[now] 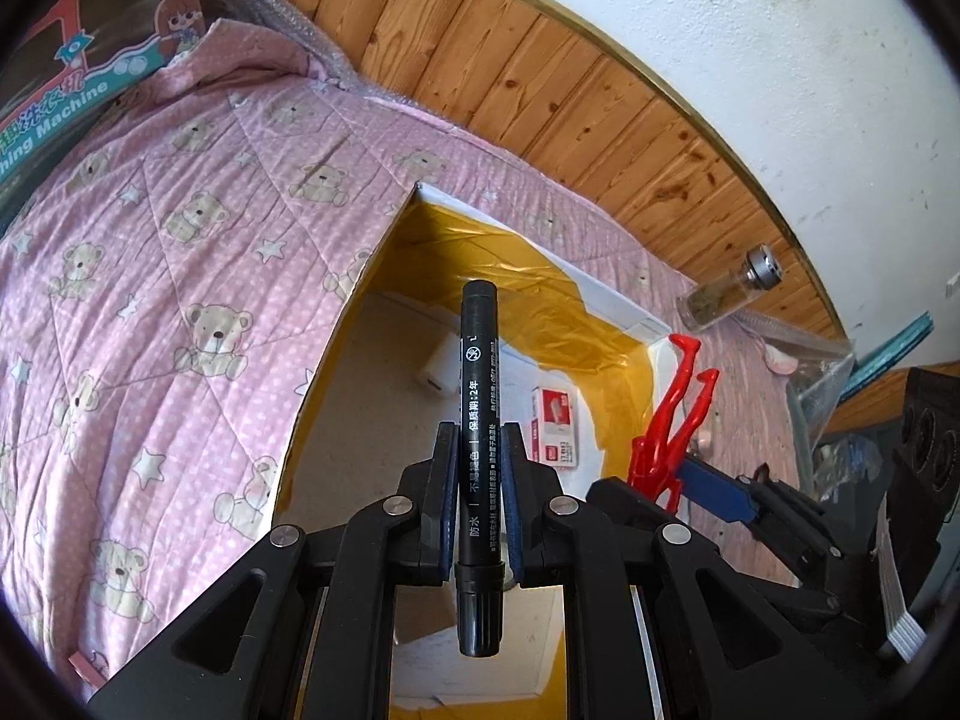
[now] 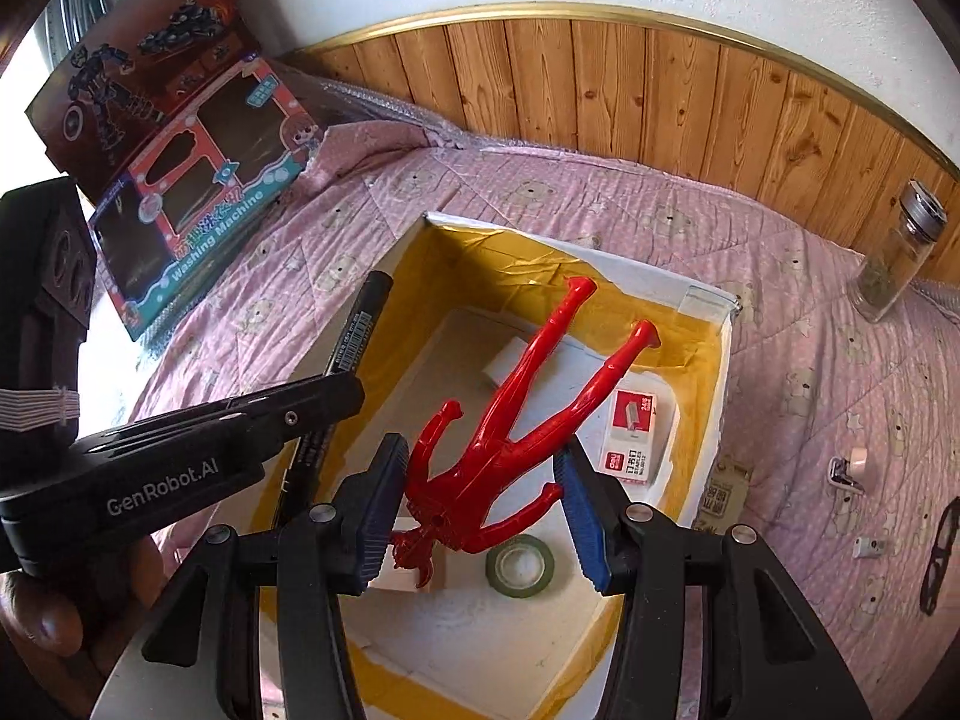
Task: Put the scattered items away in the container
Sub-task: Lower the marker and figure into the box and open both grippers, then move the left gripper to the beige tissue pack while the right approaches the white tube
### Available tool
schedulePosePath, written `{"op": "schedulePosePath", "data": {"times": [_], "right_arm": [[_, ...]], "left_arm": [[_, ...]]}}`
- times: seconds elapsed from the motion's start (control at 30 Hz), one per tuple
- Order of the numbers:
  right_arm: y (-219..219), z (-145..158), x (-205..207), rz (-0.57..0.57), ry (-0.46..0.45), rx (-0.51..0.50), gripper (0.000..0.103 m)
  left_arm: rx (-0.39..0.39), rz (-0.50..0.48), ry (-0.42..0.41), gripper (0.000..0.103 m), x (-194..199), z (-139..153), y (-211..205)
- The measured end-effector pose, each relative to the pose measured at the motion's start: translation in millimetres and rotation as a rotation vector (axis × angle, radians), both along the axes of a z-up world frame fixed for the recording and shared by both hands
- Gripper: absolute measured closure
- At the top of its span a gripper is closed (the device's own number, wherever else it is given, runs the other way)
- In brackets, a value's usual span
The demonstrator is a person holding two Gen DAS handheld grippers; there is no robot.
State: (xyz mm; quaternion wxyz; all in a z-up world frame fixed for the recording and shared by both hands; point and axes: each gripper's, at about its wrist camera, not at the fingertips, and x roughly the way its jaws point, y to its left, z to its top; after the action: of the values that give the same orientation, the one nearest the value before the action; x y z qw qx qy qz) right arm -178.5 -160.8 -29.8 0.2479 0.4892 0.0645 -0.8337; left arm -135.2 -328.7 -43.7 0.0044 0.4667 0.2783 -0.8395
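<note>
Gripping marker in left gripper, above box

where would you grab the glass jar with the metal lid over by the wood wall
Grip the glass jar across its clear cylindrical body, below the metal lid. It stands upright on the pink quilt with open quilt in front, so come from the box side, jaws level around its round sides. The wood panelling behind probably leaves too little room from the far side.

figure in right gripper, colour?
Solid red figure; shows best in the right wrist view.
</note>
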Motion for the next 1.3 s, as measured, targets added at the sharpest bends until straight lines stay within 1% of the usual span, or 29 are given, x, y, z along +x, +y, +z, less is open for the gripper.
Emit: {"op": "schedulePosePath", "data": {"times": [0.1, 0.13, 0.17, 0.2, 0.23, 0.3, 0.43, 0.57, 0.6, 0.63, 0.67, 0.7, 0.8, 0.87, 0.93, 1.0, 1.1, 1.17, 1.3], "right_arm": [[-6.1, -13.1, -16.7, 0.008, -0.012, 0.043, 0.051], [-8.0, -17.9, -22.2, 0.013, -0.02, 0.051, 0.051], [-10.1, -23.3, -27.5, 0.026, -0.035, 0.056, 0.05], [-11.6, -28.6, -32.6, 0.036, -0.047, 0.064, 0.05], [-10.8, -32.5, -36.8, 0.025, -0.044, 0.076, 0.049], [-4.7, -37.4, -42.1, 0.004, -0.046, 0.08, 0.042], [22.8, -28.8, -35.6, -0.047, -0.034, -0.001, 0.042], [56.0, -13.2, -11.7, -0.076, -0.03, -0.134, 0.042], [62.7, -9.8, -3.9, -0.075, -0.026, -0.165, 0.045], [68.6, -6.1, 4.5, -0.074, -0.02, -0.196, 0.052], [74.7, -2.4, 13.3, -0.072, -0.016, -0.23, 0.054], [80.3, 1.1, 22.8, -0.071, -0.013, -0.265, 0.056], [97.6, 9.2, 54.3, -0.068, -0.001, -0.353, 0.059], [110.7, 10.3, 75.7, -0.07, 0.004, -0.39, 0.06], [125.7, 7.7, 96.5, -0.08, 0.008, -0.406, 0.061], [145.0, 2.0, 116.1, -0.107, 0.009, -0.414, 0.061], [178.6, -14.3, 139.0, -0.167, -0.022, -0.436, 0.061], [202.6, -28.3, 150.3, -0.219, -0.048, -0.44, 0.061], [251.1, -57.4, 167.3, -0.331, -0.096, -0.44, 0.061]], "left_arm": [[-0.033, -0.015, -0.013, 0.089, -14.7, -10.8, 1.7], [-0.036, -0.03, -0.011, 0.085, -19.2, -14.1, 3.0], [-0.043, -0.04, -0.024, 0.074, -23.4, -18.1, 4.0], [-0.045, -0.032, -0.037, 0.066, -25.4, -21.4, 3.5], [-0.036, -0.029, -0.037, 0.064, -26.1, -23.3, 2.4], [-0.02, -0.03, -0.034, 0.064, -24.5, -24.7, 0.3], [-0.016, -0.017, -0.018, 0.063, -12.1, -18.5, -0.7], [-0.047, -0.021, 0.007, 0.063, 4.1, -7.4, 10.3], [-0.059, -0.027, 0.017, 0.063, 9.6, -3.4, 16.0], [-0.073, -0.033, 0.029, 0.063, 15.8, 1.2, 22.1], [-0.09, -0.042, 0.045, 0.063, 23.2, 6.9, 29.6], [-0.111, -0.049, 0.066, 0.063, 31.9, 13.7, 37.6], [-0.177, -0.071, 0.153, 0.063, 65.0, 39.2, 64.2], [-0.195, -0.106, 0.209, 0.063, 88.1, 53.3, 84.4], [-0.199, -0.161, 0.239, 0.063, 106.6, 60.5, 108.0], [-0.188, -0.236, 0.241, 0.063, 119.9, 62.1, 135.1], [-0.168, -0.323, 0.219, 0.063, 130.3, 57.8, 174.2], [-0.165, -0.362, 0.193, 0.063, 132.9, 51.0, 196.9], [-0.151, -0.409, 0.12, 0.063, 131.3, 34.2, 233.7]]}}
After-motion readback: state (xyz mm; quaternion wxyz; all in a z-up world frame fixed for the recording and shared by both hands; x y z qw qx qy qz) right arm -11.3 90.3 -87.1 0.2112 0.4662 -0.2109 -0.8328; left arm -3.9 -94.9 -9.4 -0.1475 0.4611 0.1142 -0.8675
